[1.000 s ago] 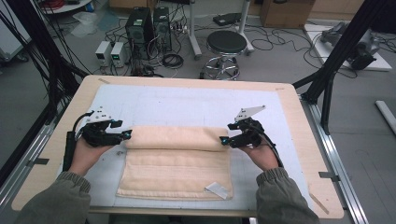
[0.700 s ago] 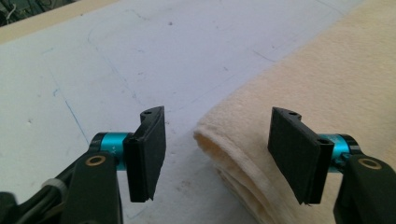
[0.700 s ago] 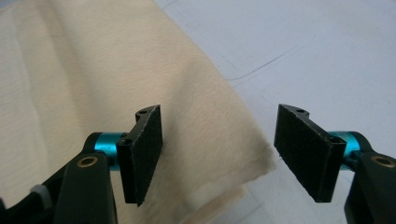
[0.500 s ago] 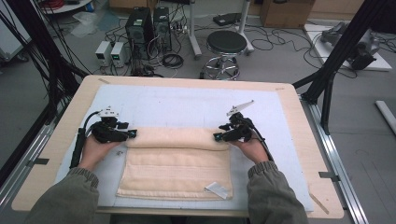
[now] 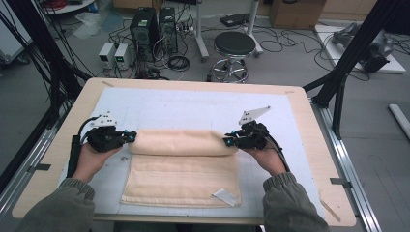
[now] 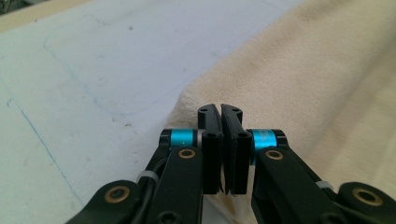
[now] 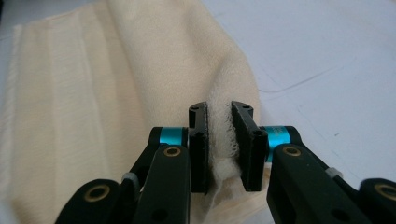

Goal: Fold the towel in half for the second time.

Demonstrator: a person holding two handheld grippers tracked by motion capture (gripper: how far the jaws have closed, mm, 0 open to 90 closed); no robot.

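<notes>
- In the left gripper view, we cannot tell whether any fabric of the towel (image 6: 299, 84) sits in the thin slit between the jaws of the left gripper (image 6: 221, 114).
- The towel runs off that picture's right edge.
- From the high view, the white tag (image 5: 226, 196) is too small for us to read.
- The person's sleeves (image 5: 63, 210) are cut off at the bottom.

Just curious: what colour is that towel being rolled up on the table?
The towel is a pale cream, almost peach; the high view shows it best.
</notes>
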